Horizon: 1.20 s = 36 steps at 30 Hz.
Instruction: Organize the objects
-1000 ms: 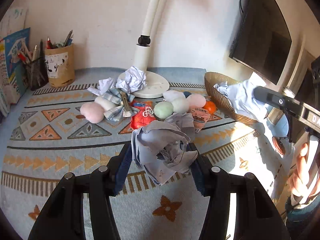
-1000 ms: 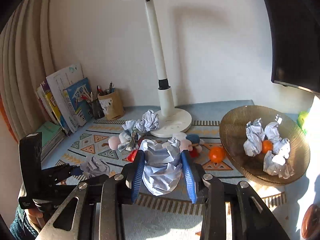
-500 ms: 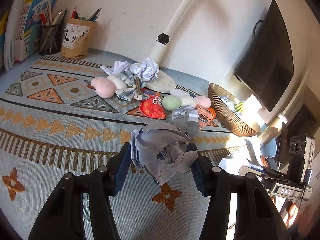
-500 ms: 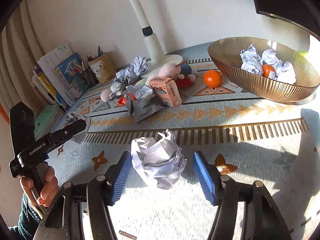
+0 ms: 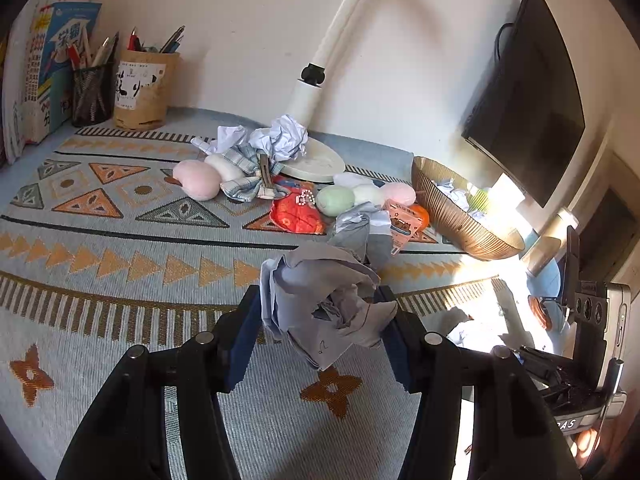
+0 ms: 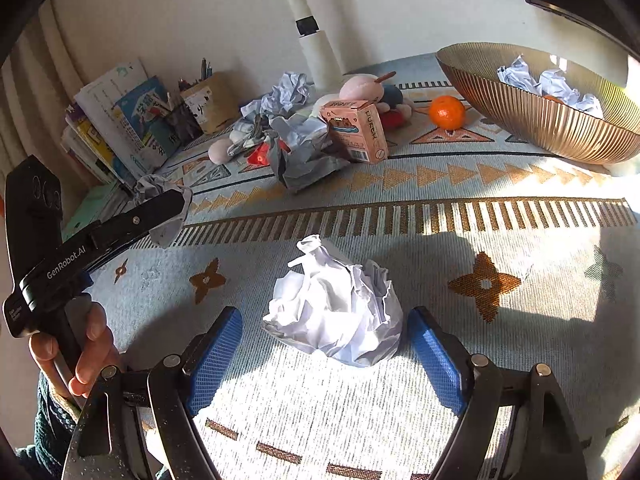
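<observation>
In the left wrist view my left gripper is shut on a crumpled grey paper ball, held above the patterned mat. The right wrist view shows it too, at the left: the left gripper with grey paper in it and a hand on its handle. My right gripper is low over the mat, its jaws opening. A white crumpled paper ball lies on the mat between its blue pads, which do not touch it.
A ribbed golden bowl with paper balls stands at the right. An orange, a pink carton, plush toys and more crumpled paper lie heaped by the lamp base. Pen holders and books stand at the back left.
My right gripper came down to the mat with the white paper ball and opened, leaving the ball lying free. My left gripper still grips the grey paper.
</observation>
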Each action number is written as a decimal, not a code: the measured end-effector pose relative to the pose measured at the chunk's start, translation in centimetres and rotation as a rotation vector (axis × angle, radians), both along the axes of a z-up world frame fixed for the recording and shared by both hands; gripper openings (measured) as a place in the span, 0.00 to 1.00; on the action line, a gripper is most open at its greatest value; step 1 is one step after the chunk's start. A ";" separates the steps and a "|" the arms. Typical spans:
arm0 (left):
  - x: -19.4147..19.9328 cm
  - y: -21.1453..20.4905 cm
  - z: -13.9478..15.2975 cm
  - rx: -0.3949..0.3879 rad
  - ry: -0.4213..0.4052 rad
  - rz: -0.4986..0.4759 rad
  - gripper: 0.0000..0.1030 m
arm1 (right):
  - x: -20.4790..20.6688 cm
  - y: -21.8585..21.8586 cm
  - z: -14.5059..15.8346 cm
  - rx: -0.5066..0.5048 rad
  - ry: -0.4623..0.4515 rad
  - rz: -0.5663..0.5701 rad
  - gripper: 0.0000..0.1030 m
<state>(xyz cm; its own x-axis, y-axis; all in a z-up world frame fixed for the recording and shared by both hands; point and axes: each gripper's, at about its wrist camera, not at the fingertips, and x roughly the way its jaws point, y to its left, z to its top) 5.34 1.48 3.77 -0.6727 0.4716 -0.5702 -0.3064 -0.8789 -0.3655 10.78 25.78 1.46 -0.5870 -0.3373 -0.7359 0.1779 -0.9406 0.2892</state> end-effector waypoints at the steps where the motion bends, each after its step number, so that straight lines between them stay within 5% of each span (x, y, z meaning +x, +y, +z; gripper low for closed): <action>1: 0.0 0.0 0.0 -0.002 -0.001 0.000 0.52 | 0.1 -0.2 0.1 0.001 0.009 0.002 0.81; 6: 0.0 0.1 -0.1 -0.012 0.000 -0.003 0.52 | 0.3 -0.7 0.1 0.107 0.039 -0.027 0.58; 11: 0.2 2.5 0.6 -0.094 -0.028 -0.060 0.52 | 1.9 0.4 3.0 0.177 0.131 -0.033 0.58; 13: 0.5 4.7 2.9 -0.135 0.026 -0.113 0.52 | 2.2 2.5 5.3 0.205 0.177 -0.062 0.58; 17: -0.6 10.4 8.7 -0.130 0.158 -0.232 0.52 | 1.3 9.2 11.3 0.160 0.281 -0.224 0.59; 21: -4.8 17.2 12.0 -0.095 0.183 -0.304 0.54 | -1.2 16.3 15.3 0.023 0.315 -0.424 0.60; 26: -10.5 23.5 11.0 -0.062 0.082 -0.328 0.54 | -5.7 20.6 13.8 -0.071 0.224 -0.488 0.60; 32: -14.0 26.3 8.2 -0.006 -0.028 -0.325 0.55 | -8.6 21.6 11.2 -0.055 0.167 -0.475 0.60; 33: -14.4 26.7 7.7 0.000 -0.050 -0.331 0.59 | -8.8 21.9 11.0 -0.066 0.170 -0.471 0.65; 35: -14.8 26.7 7.0 0.017 -0.088 -0.332 0.86 | -9.6 22.2 10.5 -0.072 0.142 -0.462 0.70; 36: -14.8 26.3 7.0 0.029 -0.088 -0.325 0.87 | -9.7 22.3 10.3 -0.078 0.129 -0.447 0.70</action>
